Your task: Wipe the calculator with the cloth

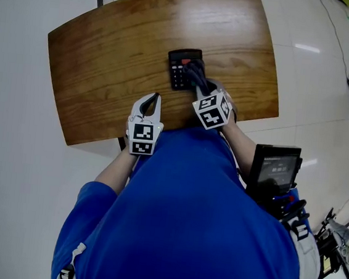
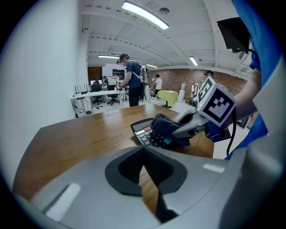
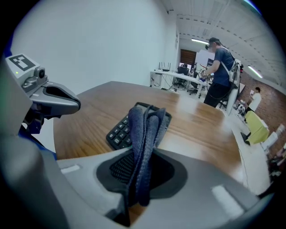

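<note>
Bench (image 1: 108,67): curved wood, on pale floor (image 1: 320,52).
Right claw (image 3: 142,156): clamped on cloth (image 3: 147,125), over calculator (image 1: 179,68).
Left claw (image 2: 143,151): seemingly together, empty.

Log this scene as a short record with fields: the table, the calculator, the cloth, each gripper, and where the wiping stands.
surface: wooden table
calculator: black calculator lying flat on the table, keys up
cloth: dark blue cloth, folded, draped over the calculator's keys
right gripper: right gripper shut on the cloth, over the calculator
left gripper: left gripper shut, empty, over the table's near edge, apart from the calculator
task status: cloth on the calculator, in position for wiping
</note>
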`<state>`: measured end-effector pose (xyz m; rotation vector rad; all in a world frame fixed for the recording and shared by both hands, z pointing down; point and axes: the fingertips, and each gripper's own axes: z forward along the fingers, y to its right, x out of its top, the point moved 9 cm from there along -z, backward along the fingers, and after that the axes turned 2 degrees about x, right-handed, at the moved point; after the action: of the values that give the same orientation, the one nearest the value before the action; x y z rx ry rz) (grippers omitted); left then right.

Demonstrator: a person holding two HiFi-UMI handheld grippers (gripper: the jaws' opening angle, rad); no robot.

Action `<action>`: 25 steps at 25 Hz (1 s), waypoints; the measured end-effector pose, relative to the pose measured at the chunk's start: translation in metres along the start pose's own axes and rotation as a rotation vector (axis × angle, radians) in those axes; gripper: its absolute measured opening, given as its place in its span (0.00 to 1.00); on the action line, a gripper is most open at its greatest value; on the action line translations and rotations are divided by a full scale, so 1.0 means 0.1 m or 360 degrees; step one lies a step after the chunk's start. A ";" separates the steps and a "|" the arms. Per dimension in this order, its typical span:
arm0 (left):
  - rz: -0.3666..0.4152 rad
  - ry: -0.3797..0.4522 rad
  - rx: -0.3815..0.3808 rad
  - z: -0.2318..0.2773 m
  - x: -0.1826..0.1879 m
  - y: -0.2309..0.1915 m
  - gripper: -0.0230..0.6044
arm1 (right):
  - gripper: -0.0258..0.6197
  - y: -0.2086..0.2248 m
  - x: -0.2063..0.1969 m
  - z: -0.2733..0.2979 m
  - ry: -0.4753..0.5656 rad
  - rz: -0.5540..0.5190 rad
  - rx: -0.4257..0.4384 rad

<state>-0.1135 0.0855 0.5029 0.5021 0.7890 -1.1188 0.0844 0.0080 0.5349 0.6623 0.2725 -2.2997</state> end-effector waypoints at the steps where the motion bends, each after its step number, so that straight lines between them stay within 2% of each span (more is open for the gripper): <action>1: -0.0002 0.0001 0.0010 -0.01 0.00 -0.01 0.05 | 0.15 -0.05 0.03 0.00 0.0021 -0.0023 0.0025; 5: -0.0005 -0.0001 0.0052 -0.10 0.00 -0.02 0.05 | 0.15 -0.32 0.16 0.03 0.0076 -0.0141 0.0157; 9: -0.0005 -0.0006 0.0090 -0.21 0.01 -0.02 0.05 | 0.15 -0.51 0.23 0.11 0.0058 -0.0229 0.0245; 18: 0.0003 -0.0006 0.0113 -0.21 0.00 -0.06 0.05 | 0.15 -0.41 0.17 0.13 0.0037 -0.0219 0.0217; 25: 0.0009 0.0005 0.0079 -0.07 -0.03 -0.03 0.05 | 0.15 -0.16 -0.02 0.12 -0.0011 -0.0121 0.0117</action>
<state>-0.1189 0.0917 0.5008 0.5476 0.7636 -1.1347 0.0705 0.0162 0.5458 0.6911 0.2143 -2.3941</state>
